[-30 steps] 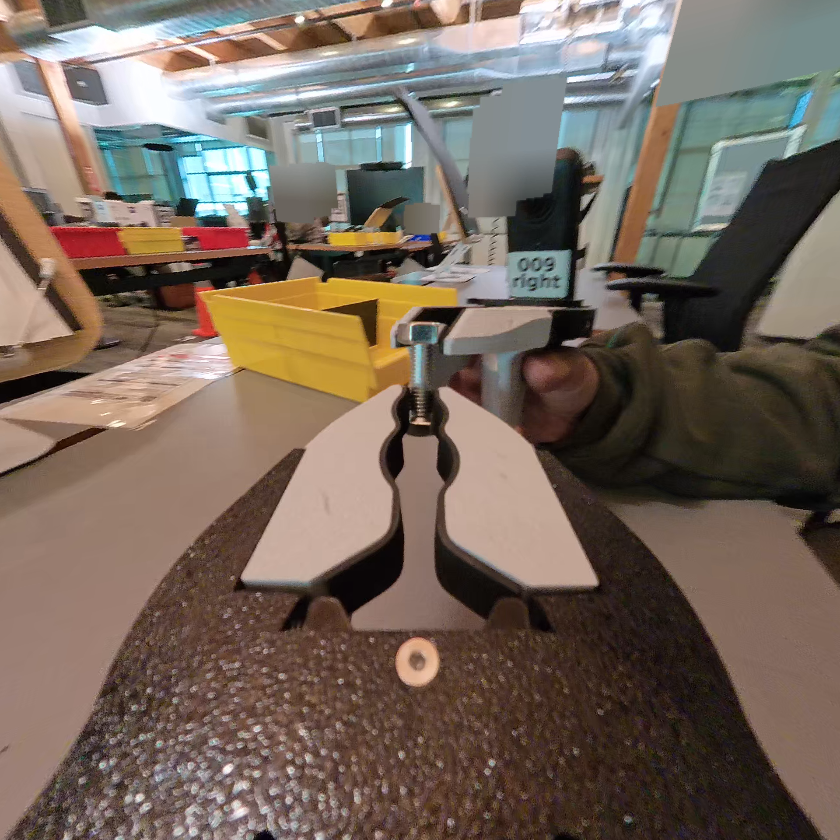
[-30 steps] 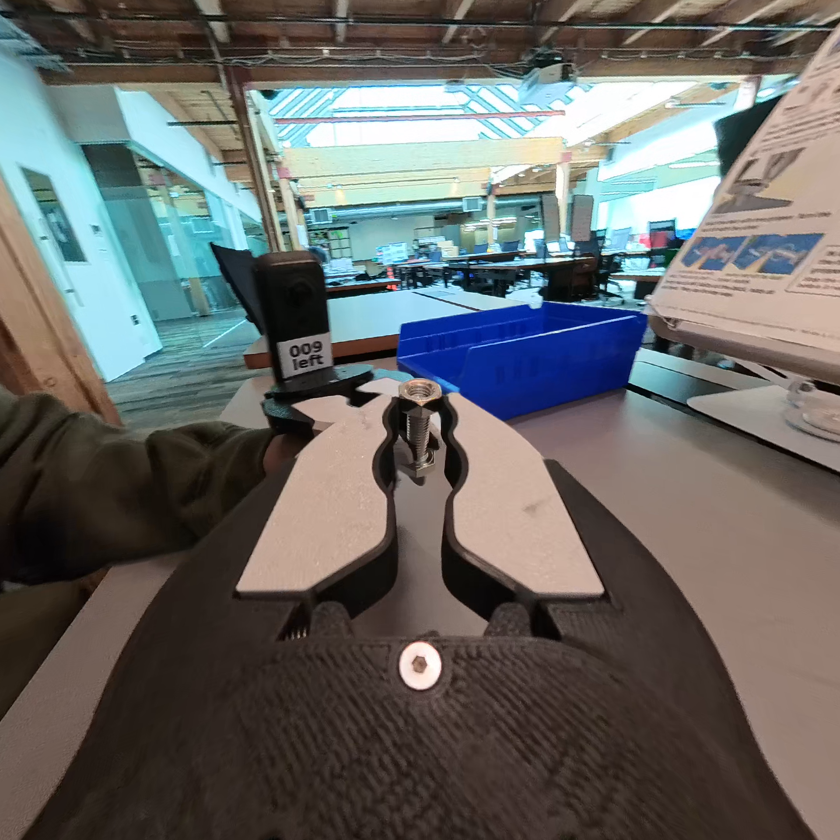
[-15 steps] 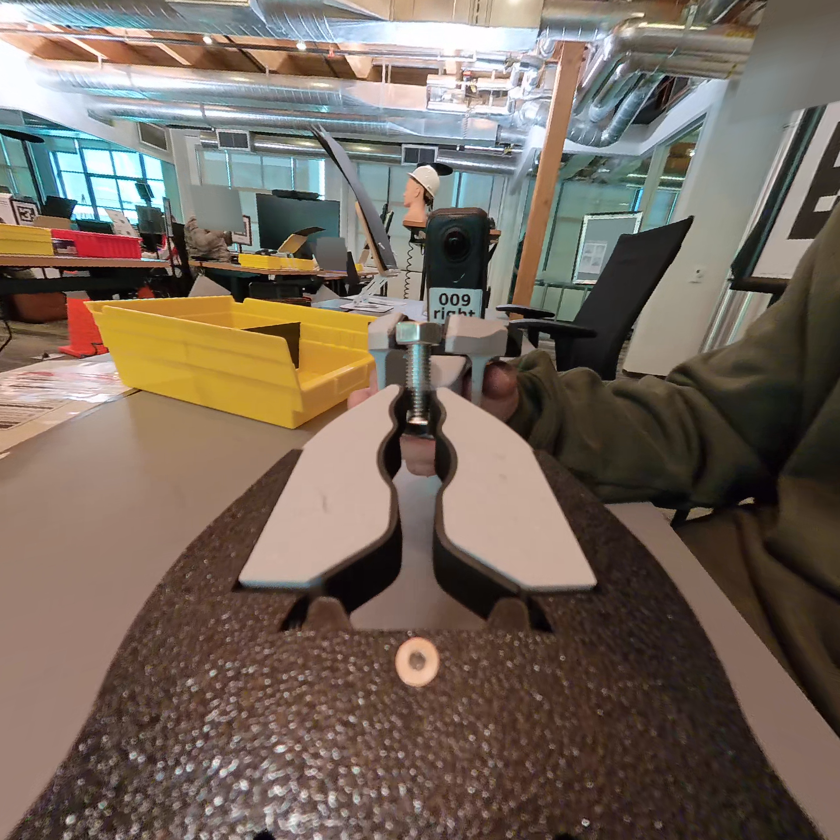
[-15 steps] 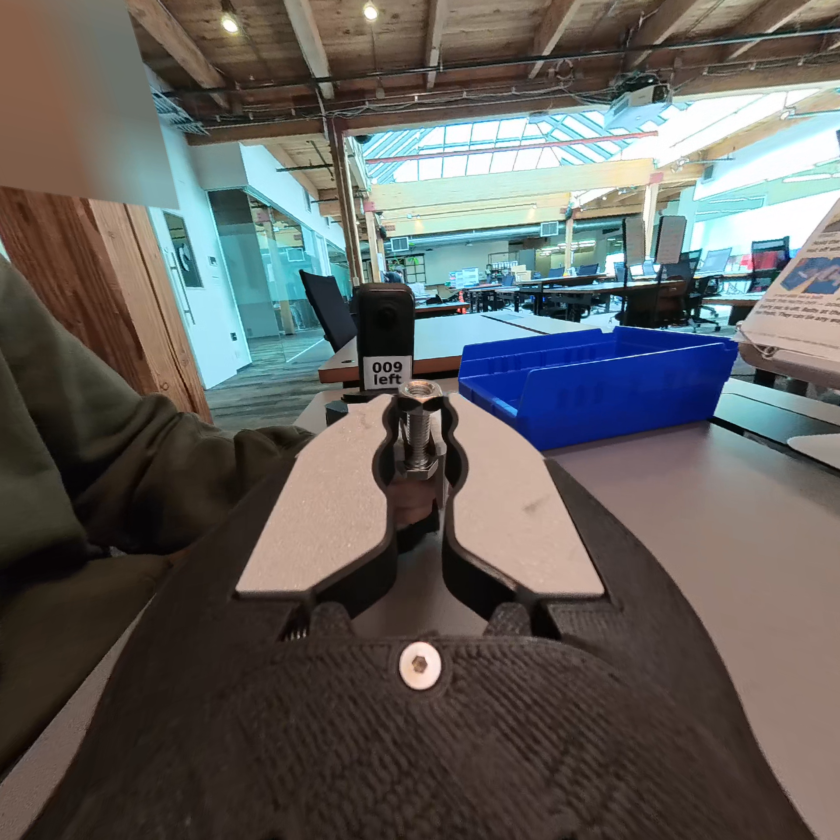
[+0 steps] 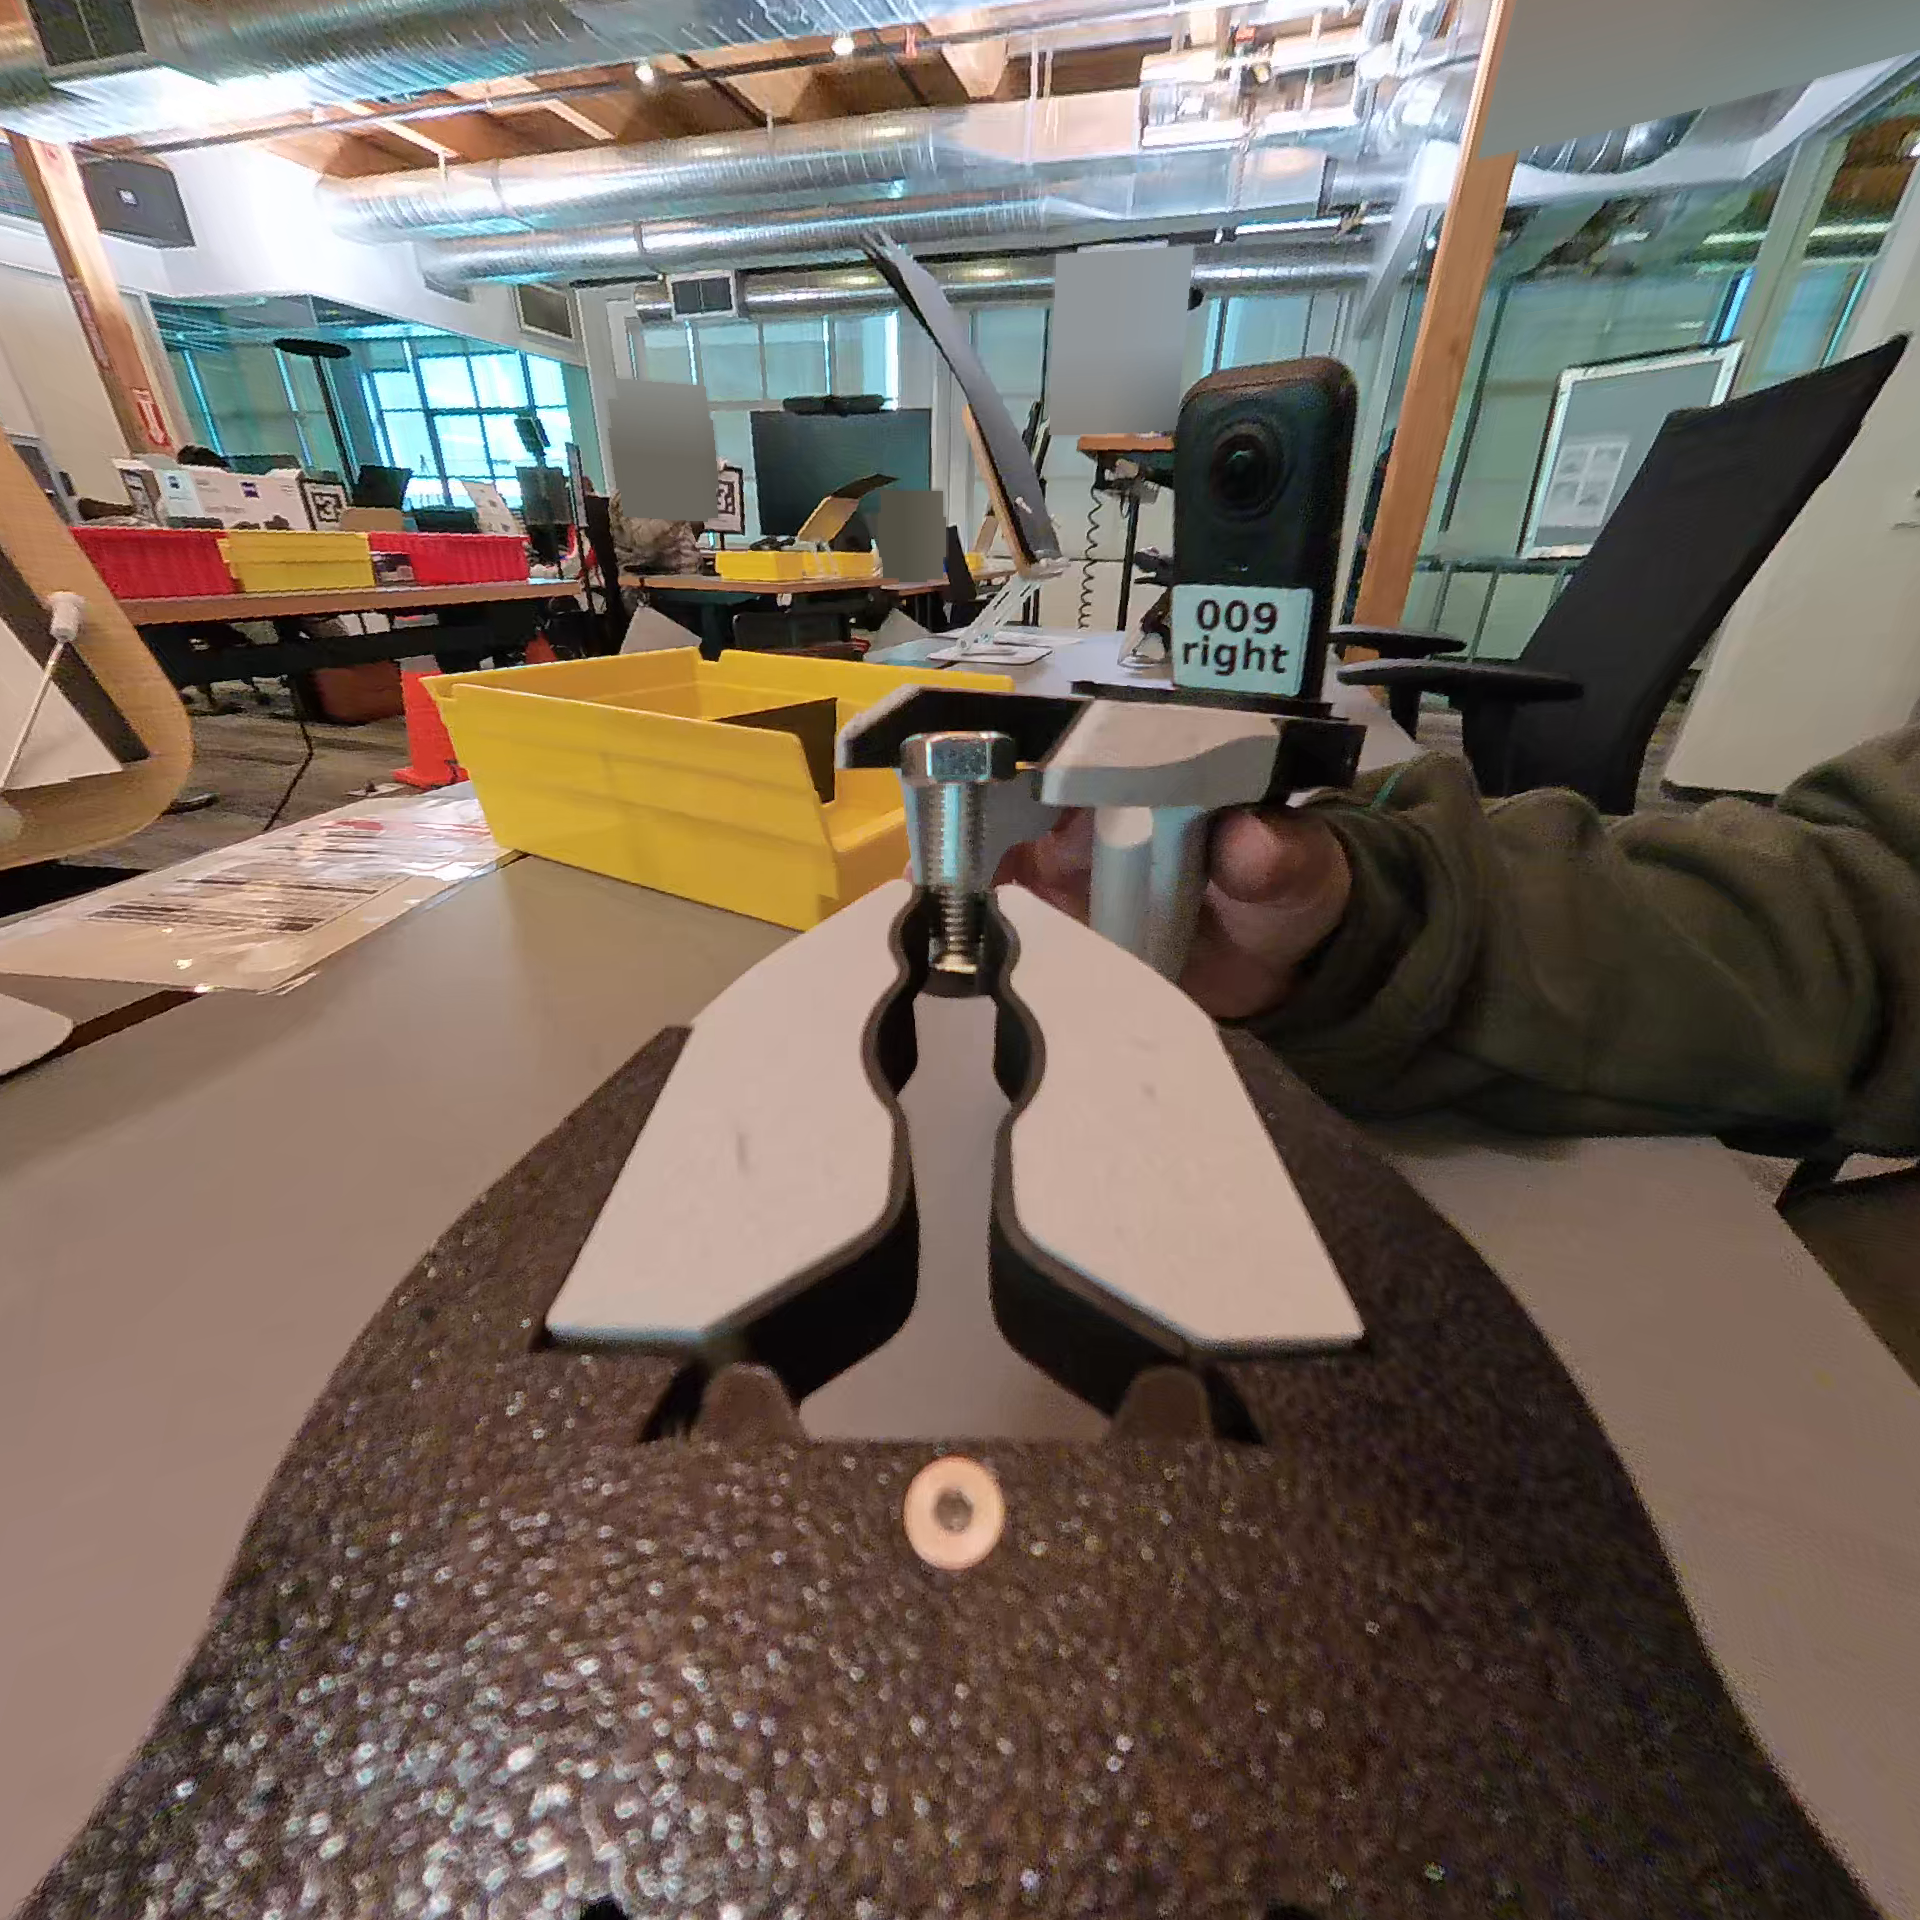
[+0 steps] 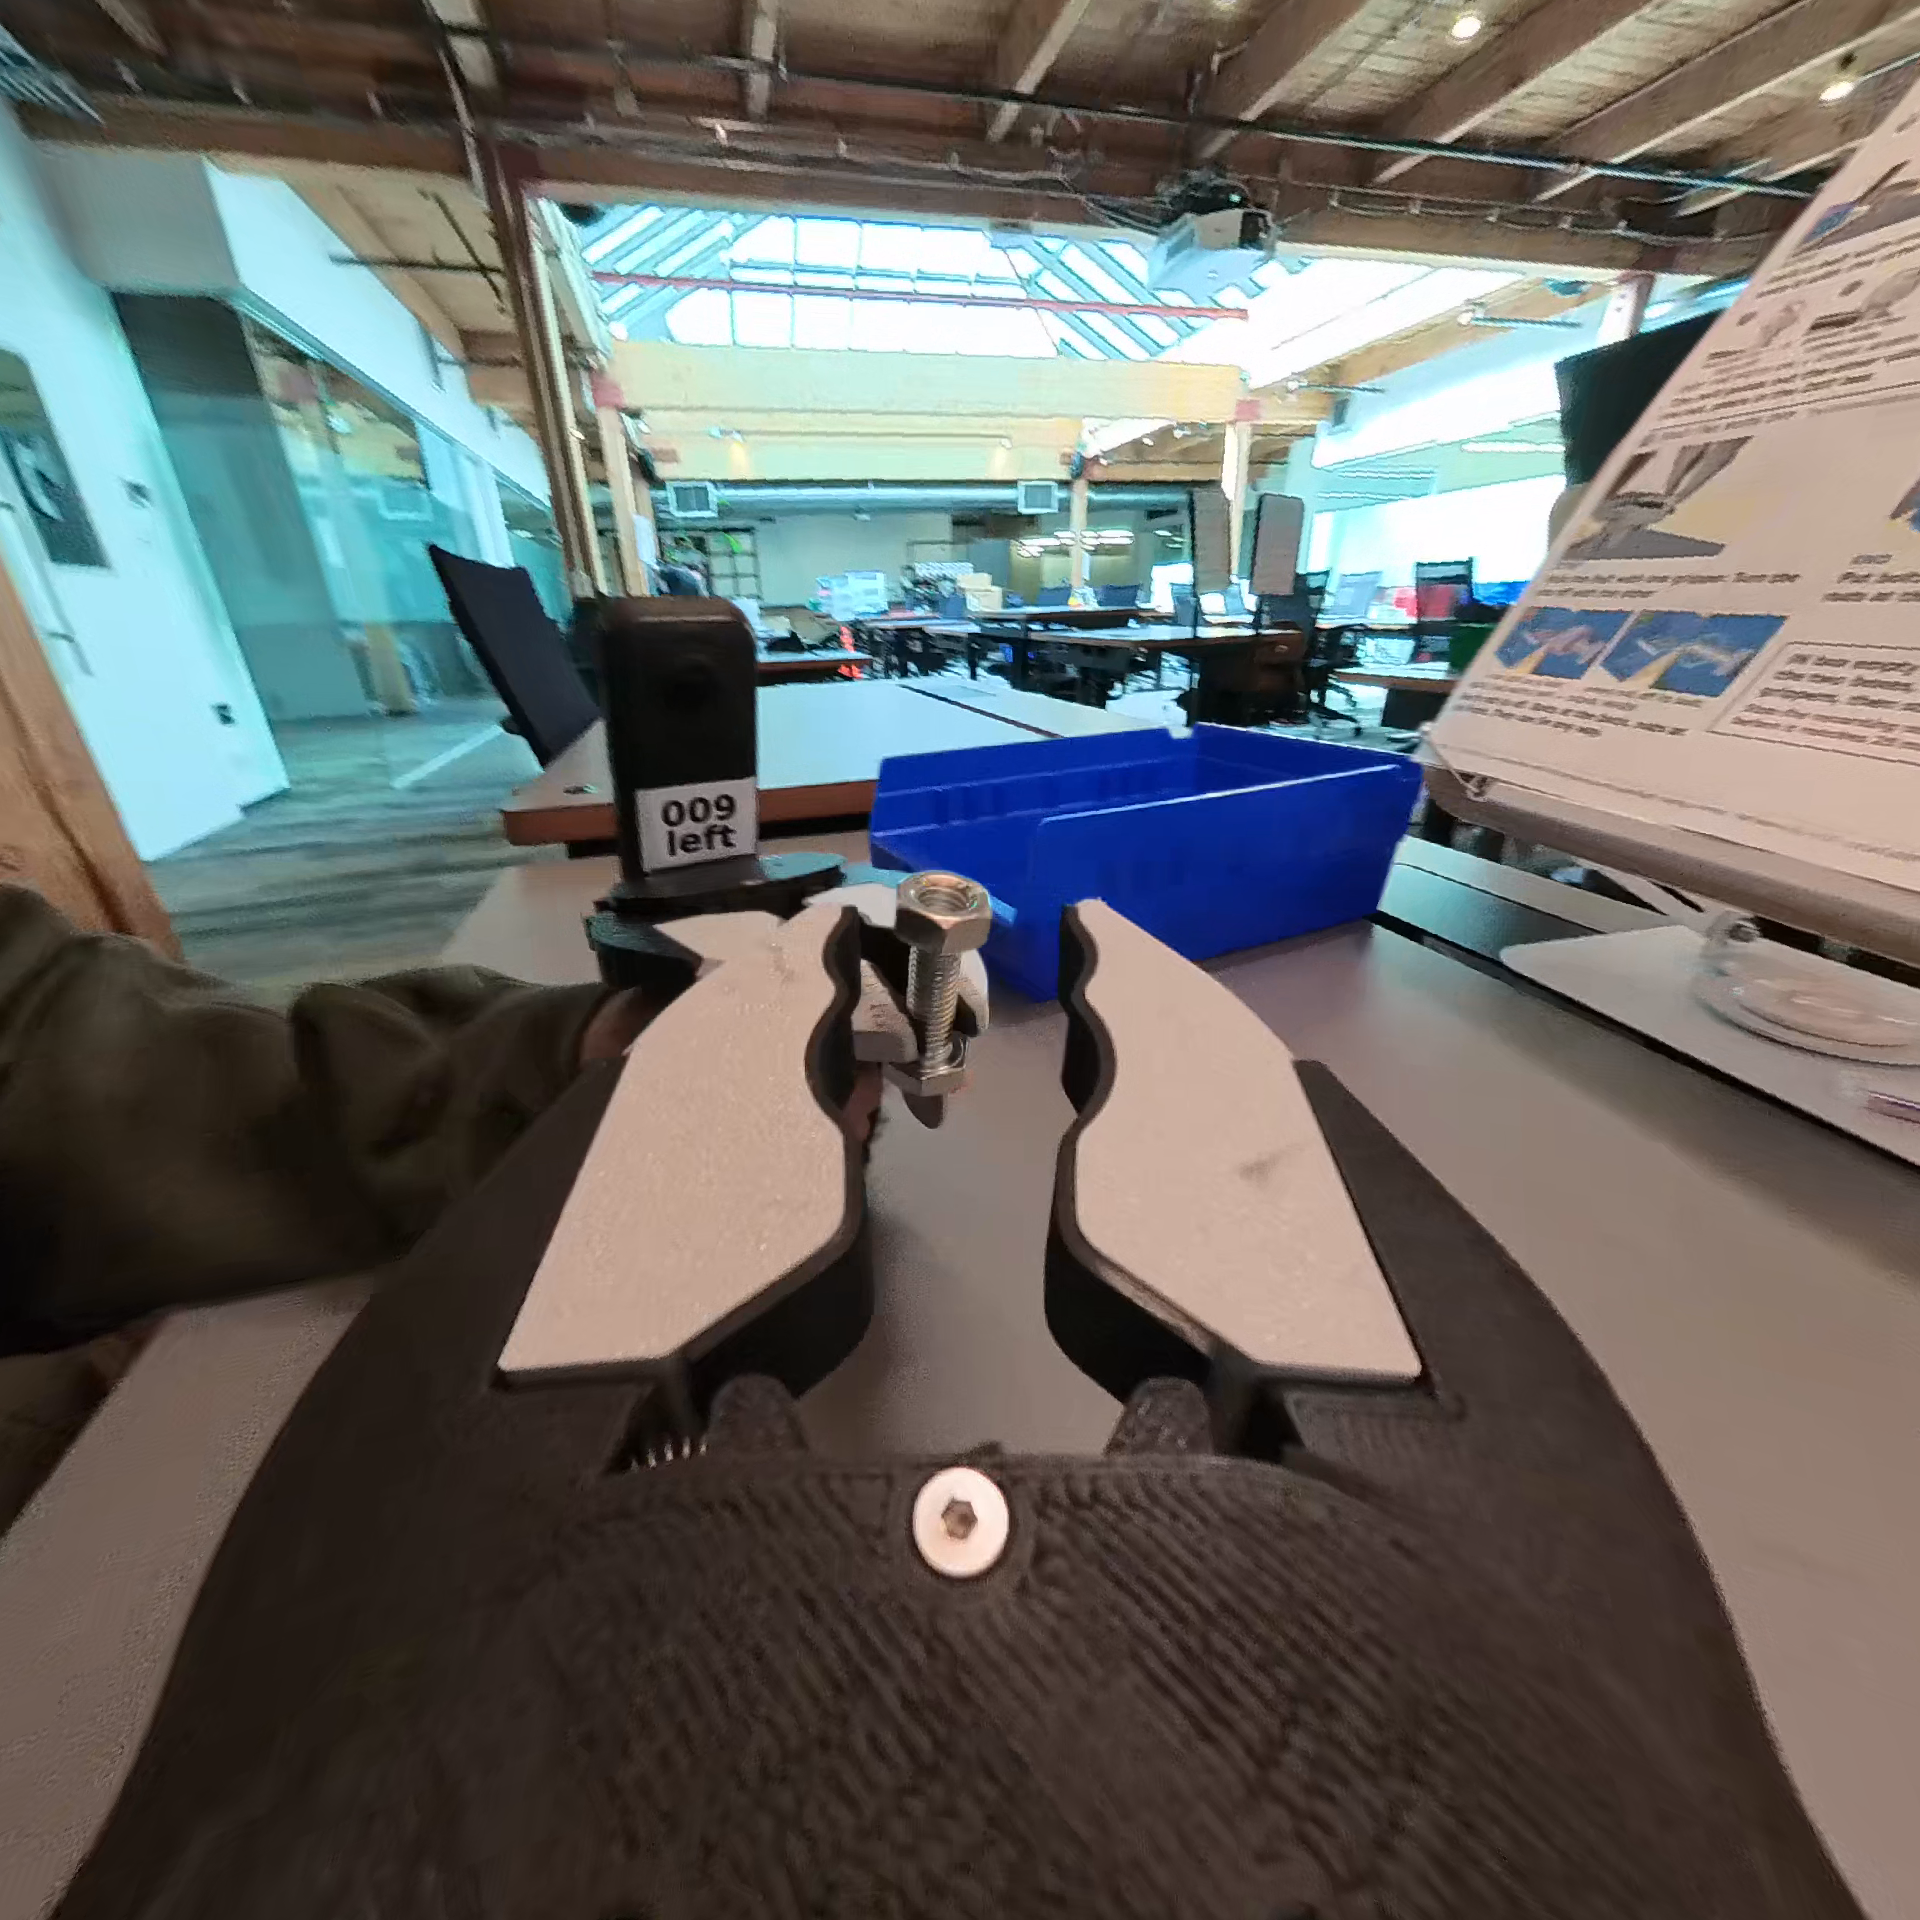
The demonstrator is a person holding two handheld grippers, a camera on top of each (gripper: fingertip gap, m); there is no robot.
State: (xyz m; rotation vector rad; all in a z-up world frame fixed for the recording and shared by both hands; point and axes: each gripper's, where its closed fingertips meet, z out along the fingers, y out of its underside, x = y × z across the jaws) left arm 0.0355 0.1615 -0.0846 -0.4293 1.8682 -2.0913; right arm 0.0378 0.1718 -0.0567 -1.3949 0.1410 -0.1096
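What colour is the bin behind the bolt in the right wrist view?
Blue; the bin shows best in the right wrist view.

Two claws: left claw [image 5: 956,935], right claw [image 6: 956,997]. One bolt [image 5: 954,831] with one nut [image 6: 940,902]. Beyond the claws are two bins, one yellow bin [image 5: 665,769], one blue bin [image 6: 1174,831], and one paper sheet [image 5: 260,894].

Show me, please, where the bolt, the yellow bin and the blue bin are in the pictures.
bolt [image 5: 954,831], left wrist view, on the threaded shank below the hex head.
yellow bin [image 5: 644,800], left wrist view, on its near side wall.
blue bin [image 6: 1195,862], right wrist view, on its front wall.
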